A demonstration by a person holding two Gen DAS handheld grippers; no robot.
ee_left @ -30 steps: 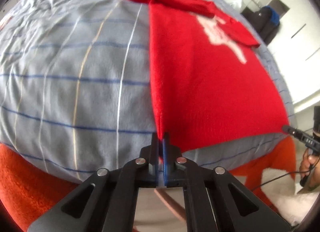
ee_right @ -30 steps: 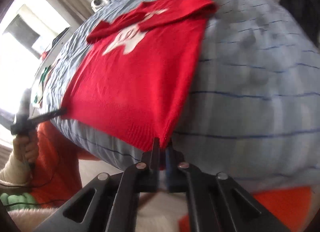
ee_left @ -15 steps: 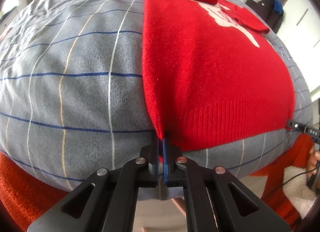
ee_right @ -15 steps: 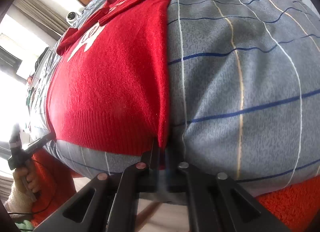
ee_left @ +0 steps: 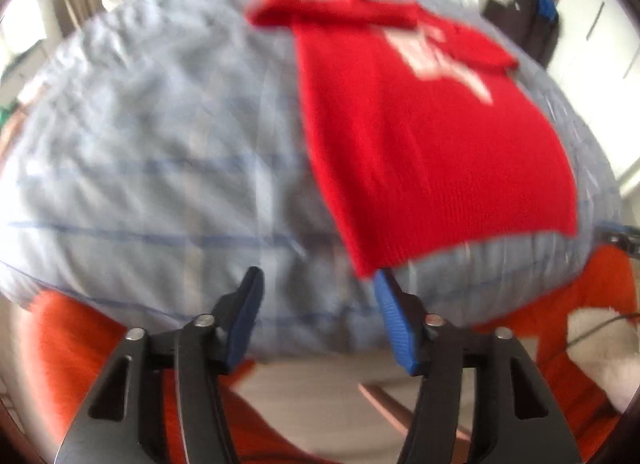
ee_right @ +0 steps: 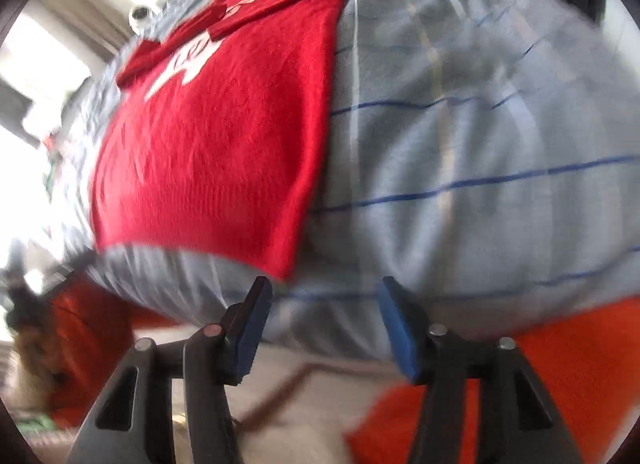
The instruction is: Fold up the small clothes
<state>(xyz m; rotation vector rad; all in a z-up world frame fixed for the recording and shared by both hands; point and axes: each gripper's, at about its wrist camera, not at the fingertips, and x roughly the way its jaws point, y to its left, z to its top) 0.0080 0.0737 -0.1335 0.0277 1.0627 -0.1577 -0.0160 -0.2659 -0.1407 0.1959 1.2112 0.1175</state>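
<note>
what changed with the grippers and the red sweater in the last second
Both let go: the left gripper and right gripper, each shut on a bottom hem corner before, are now open and drawn slightly back. The red sweater stays flat on the striped bedcover, sleeves folded across the chest.

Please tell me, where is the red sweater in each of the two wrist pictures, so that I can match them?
Left wrist: the red sweater lies upper right of centre on the checked bed cover.
Right wrist: the red sweater lies left of centre on the cover.
Shared landmark: the white chest motif near its far end.
</note>
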